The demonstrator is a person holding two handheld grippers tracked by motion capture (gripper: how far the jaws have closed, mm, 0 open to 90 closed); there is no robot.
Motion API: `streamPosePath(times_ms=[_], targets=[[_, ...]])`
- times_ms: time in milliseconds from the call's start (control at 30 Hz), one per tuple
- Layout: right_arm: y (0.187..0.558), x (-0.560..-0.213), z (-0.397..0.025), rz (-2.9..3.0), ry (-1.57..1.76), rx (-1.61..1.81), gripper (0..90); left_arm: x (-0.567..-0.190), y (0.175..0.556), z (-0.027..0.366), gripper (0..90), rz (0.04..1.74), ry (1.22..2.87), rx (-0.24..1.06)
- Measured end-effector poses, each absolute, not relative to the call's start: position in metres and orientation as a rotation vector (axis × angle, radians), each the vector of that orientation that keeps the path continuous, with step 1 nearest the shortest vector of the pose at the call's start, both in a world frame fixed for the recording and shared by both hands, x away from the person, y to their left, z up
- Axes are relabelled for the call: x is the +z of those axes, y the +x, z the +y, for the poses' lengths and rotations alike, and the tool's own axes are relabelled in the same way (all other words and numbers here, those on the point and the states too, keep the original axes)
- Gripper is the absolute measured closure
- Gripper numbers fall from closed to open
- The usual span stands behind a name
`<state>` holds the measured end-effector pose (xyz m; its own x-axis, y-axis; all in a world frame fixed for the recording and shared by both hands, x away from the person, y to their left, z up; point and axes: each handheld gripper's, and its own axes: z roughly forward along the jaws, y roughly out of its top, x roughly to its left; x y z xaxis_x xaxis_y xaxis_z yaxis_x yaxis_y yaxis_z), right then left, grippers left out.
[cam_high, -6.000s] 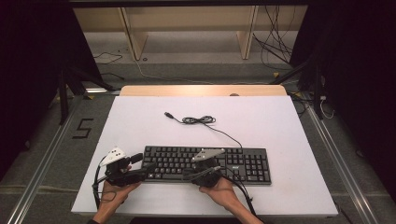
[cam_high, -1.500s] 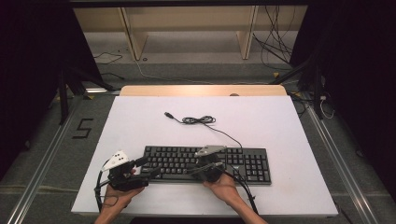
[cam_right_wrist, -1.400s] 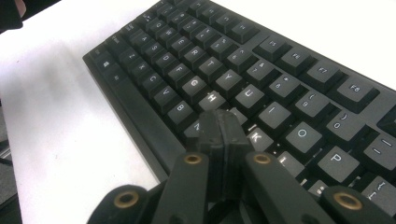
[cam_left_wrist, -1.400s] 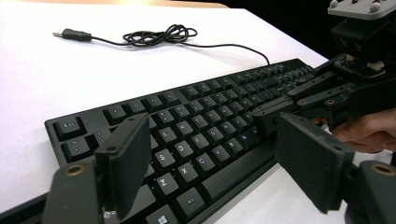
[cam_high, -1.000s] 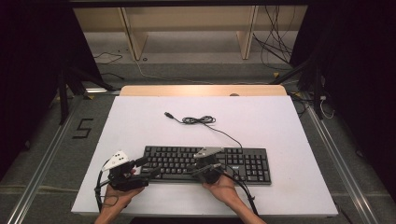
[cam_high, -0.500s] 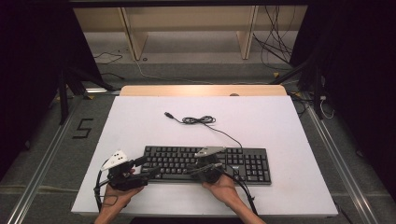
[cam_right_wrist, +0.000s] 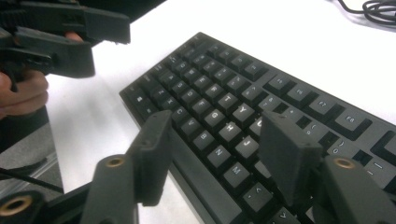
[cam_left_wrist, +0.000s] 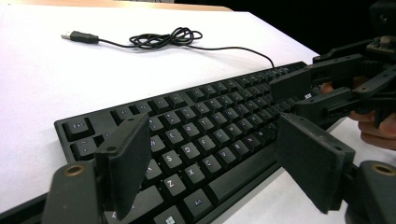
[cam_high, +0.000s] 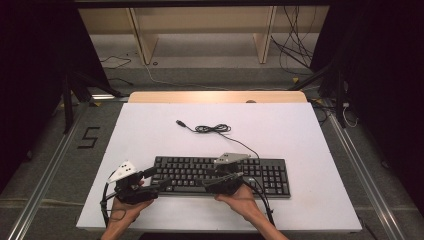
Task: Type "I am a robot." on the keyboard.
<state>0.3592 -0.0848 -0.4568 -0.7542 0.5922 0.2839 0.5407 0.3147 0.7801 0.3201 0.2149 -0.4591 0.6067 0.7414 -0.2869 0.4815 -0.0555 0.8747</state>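
— Since six seconds ago, what moves?
— Left gripper edges right onto the keyboard, low centre. One keyboard, one cable, two grippers.
— Jaws?
— Both spread; right gripper too. Bare table fills the upper frame.

White table top, rectangular, with a pale wooden strip along its far edge. Beyond it, a light wooden shelf unit standing on grey floor, with loose dark cables trailing at the right. Left of the table, a floor marking "5" and a metal rail; black drapes flank both sides.
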Motion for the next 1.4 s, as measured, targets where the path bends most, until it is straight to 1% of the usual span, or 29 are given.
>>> streamPosePath(times_ms=[100,367,467,567,800,1133,1267,1400], targets=[[0.359,-0.456,-0.085,2.497,1.079,1.462,42.5,-0.459,0.320,0.215,26.3,1.013,1.703,0.288],[0.357,-0.457,-0.083,2.512,1.077,1.464,41.8,-0.460,0.321,0.216,26.2,1.019,1.700,0.287],[0.356,-0.457,-0.081,2.520,1.077,1.463,42.3,-0.460,0.321,0.216,26.2,1.023,1.694,0.287],[0.355,-0.458,-0.080,2.532,1.068,1.459,44.8,-0.460,0.321,0.216,26.2,1.020,1.695,0.289],[0.351,-0.461,-0.074,2.565,1.045,1.436,58.1,-0.460,0.321,0.216,26.2,1.019,1.694,0.290],[0.346,-0.466,-0.070,2.588,1.010,1.390,84.4,-0.460,0.321,0.217,26.2,1.019,1.694,0.291],[0.346,-0.469,-0.068,2.597,1.009,1.362,90.0,-0.460,0.321,0.217,26.2,1.019,1.692,0.290],[0.346,-0.471,-0.067,2.606,1.000,1.347,90.0,-0.460,0.321,0.217,26.2,1.020,1.692,0.291]])
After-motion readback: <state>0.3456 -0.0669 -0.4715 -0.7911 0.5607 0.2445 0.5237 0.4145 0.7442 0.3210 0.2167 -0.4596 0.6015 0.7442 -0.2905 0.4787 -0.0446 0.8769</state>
